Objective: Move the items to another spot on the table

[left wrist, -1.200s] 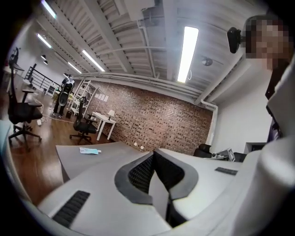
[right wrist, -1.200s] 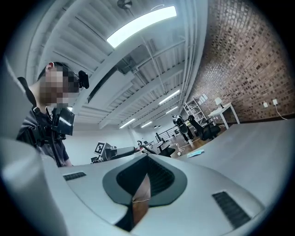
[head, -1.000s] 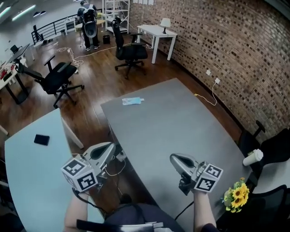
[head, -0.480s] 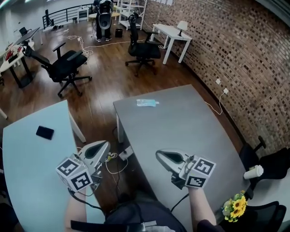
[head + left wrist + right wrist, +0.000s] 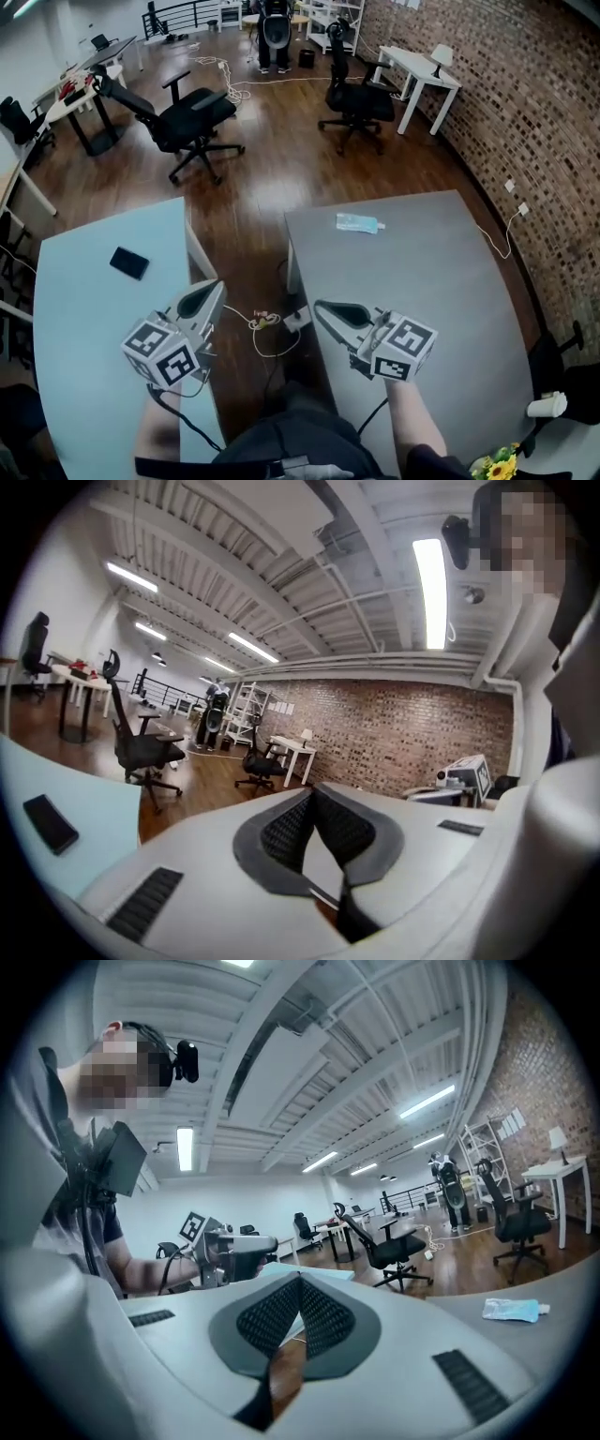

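Note:
A flat black item (image 5: pixel 128 262) lies on the light blue table (image 5: pixel 84 319) at the left; the left gripper view shows this black item (image 5: pixel 50 823) low at its left. A small blue packet (image 5: pixel 357 223) rests at the far end of the grey table (image 5: pixel 441 281), and the packet (image 5: pixel 514 1310) also shows in the right gripper view. My left gripper (image 5: pixel 208 291) hovers over the blue table's right edge, shut and empty. My right gripper (image 5: pixel 323 307) hangs at the grey table's near left edge, also shut with nothing in it. Both point ahead, far short of either item.
Between the two tables is a gap of wooden floor with a tangle of cable (image 5: pixel 265 323). Black office chairs (image 5: pixel 192 117) stand beyond, and a brick wall runs along the right. A white cup (image 5: pixel 548 405) and yellow flowers (image 5: pixel 497 466) sit at the lower right.
The view has swung left, bringing the blue table and the black item further in. Both grippers have moved left, still shut; the right one now sits at the grey table's left edge.

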{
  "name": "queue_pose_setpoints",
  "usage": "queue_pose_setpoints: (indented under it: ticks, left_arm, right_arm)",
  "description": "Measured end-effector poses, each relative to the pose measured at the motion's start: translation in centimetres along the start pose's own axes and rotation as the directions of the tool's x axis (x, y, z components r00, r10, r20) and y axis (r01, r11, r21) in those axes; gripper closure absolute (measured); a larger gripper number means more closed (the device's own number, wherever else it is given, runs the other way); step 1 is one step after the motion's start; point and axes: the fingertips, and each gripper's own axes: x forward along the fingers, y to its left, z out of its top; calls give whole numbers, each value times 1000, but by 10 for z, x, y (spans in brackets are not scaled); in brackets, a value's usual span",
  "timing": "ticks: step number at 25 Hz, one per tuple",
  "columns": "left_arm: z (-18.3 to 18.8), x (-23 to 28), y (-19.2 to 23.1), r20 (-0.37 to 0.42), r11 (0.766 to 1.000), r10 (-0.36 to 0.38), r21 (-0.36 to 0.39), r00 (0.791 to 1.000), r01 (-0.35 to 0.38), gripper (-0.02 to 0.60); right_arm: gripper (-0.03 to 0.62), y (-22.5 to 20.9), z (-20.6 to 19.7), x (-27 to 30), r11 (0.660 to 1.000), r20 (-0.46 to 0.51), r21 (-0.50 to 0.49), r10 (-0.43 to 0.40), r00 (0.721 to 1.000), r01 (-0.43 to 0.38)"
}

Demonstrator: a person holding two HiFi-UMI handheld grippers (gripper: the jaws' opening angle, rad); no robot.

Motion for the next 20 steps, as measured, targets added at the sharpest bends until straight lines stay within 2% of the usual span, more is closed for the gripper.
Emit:
queue_pose_setpoints:
  ticks: [2,3,6,10,15,20]
  left_arm:
    - [6,8,11,12,997,34,-67,999,-33,572]
    - [10,12,16,10,996,52,-76,999,-51,572]
    - [11,32,19,-46,995,96,-3,994,-96,572]
    - [4,60,17,-124,990,128,69,984,-120,572]
    - [4,74,40,-160,968,246,83,956,-235,572]
    - [2,88,35,-206,959,281,104,937,-264,571]
  right_arm:
    - [615,-13,-8,17,997,-33,-68,24,999,-27]
    - [615,-17,-10,27,993,-48,-109,42,998,-47]
    - [615,-29,-12,46,982,-66,-159,97,993,-106]
    - [615,-61,-10,61,980,-19,-126,153,988,-154]
    - [615,-90,-5,68,979,74,-61,201,977,-196]
    - [615,-96,-14,53,979,59,-37,202,978,-200]
